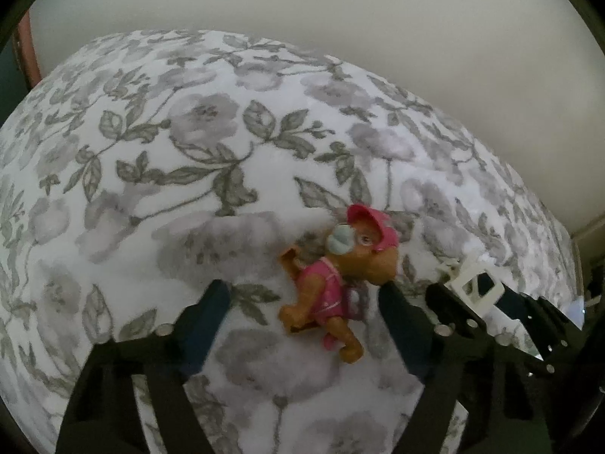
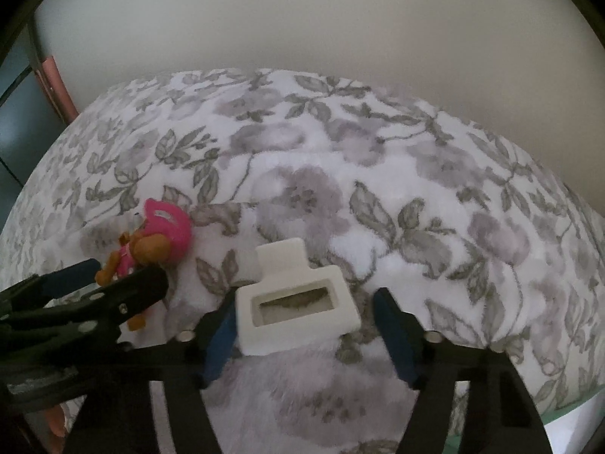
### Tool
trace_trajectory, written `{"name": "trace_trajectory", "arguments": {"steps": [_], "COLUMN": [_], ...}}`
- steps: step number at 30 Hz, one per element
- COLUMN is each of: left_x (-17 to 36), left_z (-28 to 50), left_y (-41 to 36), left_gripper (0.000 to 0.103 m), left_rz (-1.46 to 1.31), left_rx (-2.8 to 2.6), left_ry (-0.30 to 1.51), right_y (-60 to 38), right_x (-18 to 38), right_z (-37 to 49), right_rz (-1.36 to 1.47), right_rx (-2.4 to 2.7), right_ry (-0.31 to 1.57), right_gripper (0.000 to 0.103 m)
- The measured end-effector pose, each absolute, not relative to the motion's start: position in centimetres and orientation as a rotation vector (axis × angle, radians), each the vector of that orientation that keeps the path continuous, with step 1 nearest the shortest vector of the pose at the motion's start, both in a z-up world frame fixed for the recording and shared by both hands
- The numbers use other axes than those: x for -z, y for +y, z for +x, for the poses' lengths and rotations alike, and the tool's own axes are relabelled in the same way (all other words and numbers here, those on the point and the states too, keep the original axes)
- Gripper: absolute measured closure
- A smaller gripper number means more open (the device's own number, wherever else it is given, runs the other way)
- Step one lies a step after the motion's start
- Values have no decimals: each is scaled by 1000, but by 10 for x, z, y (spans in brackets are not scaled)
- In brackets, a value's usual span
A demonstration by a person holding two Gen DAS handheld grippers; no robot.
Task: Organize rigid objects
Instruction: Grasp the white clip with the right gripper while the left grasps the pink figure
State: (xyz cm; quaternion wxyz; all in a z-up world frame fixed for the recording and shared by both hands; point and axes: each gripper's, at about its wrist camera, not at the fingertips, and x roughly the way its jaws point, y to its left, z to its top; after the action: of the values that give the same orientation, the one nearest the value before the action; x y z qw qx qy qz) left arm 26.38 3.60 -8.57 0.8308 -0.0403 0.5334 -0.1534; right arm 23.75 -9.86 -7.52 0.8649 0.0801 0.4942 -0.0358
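Left gripper (image 1: 302,295) wide, straddling the toy dog figure (image 1: 332,283) at lower centre. Right gripper (image 2: 302,302) wide around the white plastic bracket (image 2: 295,302), left pad touching. Risk: hard, irregular shapes tipping or sliding on the plush floral blanket (image 2: 416,208) as pads close.

Each tool, left (image 1: 302,295) and right (image 2: 306,302), is built of matte black plastic; blue pads (image 2: 397,340) are fitted inside the fingers, and round silver screws (image 1: 163,329) are set at the finger bases.
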Motion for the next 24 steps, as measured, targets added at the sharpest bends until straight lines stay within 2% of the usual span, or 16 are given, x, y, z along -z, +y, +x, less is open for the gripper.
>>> {"name": "trace_trajectory", "arguments": {"steps": [2, 7, 24], "left_x": [85, 83, 66], "left_z": [264, 261, 224], "left_y": [35, 33, 35], "left_gripper": [37, 61, 61], "left_rz": [-85, -32, -58], "left_rx": [335, 327, 325], "left_ry": [1131, 1124, 1176], "right_y": [-98, -97, -96], "right_x": [74, 74, 58], "right_z": [237, 235, 193], "right_rz": [167, 152, 183], "right_rx": [75, 68, 54], "right_ry": [1036, 1038, 1052], "right_gripper": [43, 44, 44]}}
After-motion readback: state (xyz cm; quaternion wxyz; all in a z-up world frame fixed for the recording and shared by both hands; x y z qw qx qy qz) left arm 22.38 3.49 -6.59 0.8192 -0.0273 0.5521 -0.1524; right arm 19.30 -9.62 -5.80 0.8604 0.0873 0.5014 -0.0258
